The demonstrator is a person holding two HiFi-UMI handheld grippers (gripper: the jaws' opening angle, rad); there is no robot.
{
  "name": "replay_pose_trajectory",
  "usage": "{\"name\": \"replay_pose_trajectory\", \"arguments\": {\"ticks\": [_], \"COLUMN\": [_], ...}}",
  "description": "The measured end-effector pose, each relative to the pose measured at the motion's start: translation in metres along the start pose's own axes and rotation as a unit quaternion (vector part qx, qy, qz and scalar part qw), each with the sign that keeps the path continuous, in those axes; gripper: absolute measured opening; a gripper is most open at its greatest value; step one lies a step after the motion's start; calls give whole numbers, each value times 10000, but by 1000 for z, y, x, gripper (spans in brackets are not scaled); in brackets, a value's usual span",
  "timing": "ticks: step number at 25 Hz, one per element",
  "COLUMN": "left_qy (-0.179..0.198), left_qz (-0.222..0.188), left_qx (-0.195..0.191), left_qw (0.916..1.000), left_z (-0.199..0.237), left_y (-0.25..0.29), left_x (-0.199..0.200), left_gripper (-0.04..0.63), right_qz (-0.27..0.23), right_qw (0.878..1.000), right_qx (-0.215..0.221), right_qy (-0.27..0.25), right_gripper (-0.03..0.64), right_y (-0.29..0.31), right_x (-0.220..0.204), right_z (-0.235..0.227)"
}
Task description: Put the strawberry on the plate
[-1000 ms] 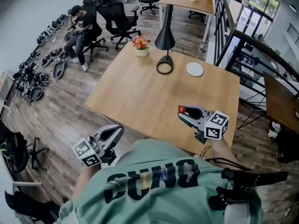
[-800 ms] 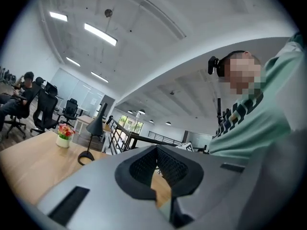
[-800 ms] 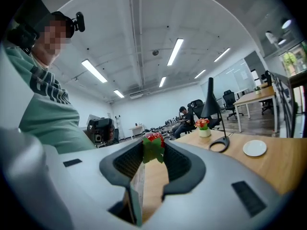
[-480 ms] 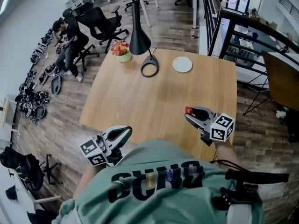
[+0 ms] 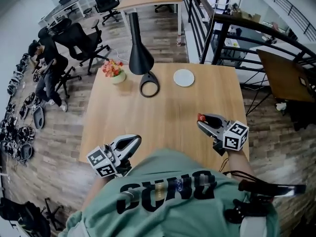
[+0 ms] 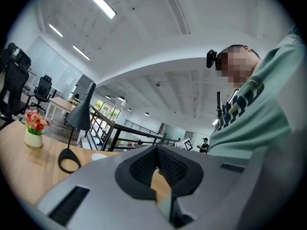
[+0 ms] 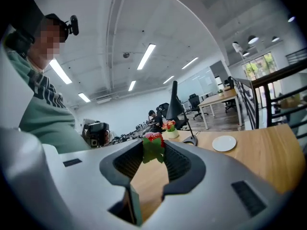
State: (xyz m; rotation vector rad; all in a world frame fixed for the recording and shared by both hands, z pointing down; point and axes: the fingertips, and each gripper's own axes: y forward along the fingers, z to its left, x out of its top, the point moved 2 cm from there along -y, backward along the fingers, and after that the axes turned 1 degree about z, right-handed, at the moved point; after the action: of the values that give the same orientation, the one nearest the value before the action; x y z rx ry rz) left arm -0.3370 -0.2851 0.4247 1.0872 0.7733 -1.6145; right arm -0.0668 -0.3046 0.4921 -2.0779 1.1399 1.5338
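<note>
So, hidden bits: in the head view the person's green shirt [image 5: 168, 191] covers the counter's [image 5: 163, 107] near edge, and the strawberry [image 5: 201, 117] is only a red dot at the tips of the right gripper [image 5: 203, 120].
Cut off: in the left gripper view the plate [image 6: 99, 156] is just a pale sliver behind that gripper's grey body.
Versus a second ago: the head view has swung, so the counter sits squarer in frame and the plate [image 5: 183, 77] is nearer the middle. Both grippers stay roughly where they were, and the right one keeps its grip.
Right jaws: partway open, pads pressing on the strawberry [image 7: 153, 139] at the tips, green leaves toward the camera, over the near right part of the counter.
Left jaws: the left gripper [image 6: 156, 151] has its tips together with nothing between them. It hangs by the counter's near left edge.
Strawberry vs plate: well apart. The plate lies on the far side, near the black lamp [image 5: 140, 58] and the flower pot [image 5: 114, 73].
</note>
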Motion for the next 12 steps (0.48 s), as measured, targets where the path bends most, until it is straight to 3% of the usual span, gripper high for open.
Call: {"name": "replay_pose_trajectory", "arguments": {"ticks": [6,12], "left_qy": [-77,-166], "left_qz": [231,184], "left_qx": [-489,-589], "left_qw": [9985,9980], "left_z": [61,72], "left_y": [-20,25], "left_x": [10,1], "left_gripper": [5,5], "right_qz": [64,338], "right_qw": [9988,9982], "right_qx": [-405,-417], "right_qy": [273,254], "right_gripper": [137,137], "right_y": [35,25], "right_x": [9,3], "right_z": [26,6]}}
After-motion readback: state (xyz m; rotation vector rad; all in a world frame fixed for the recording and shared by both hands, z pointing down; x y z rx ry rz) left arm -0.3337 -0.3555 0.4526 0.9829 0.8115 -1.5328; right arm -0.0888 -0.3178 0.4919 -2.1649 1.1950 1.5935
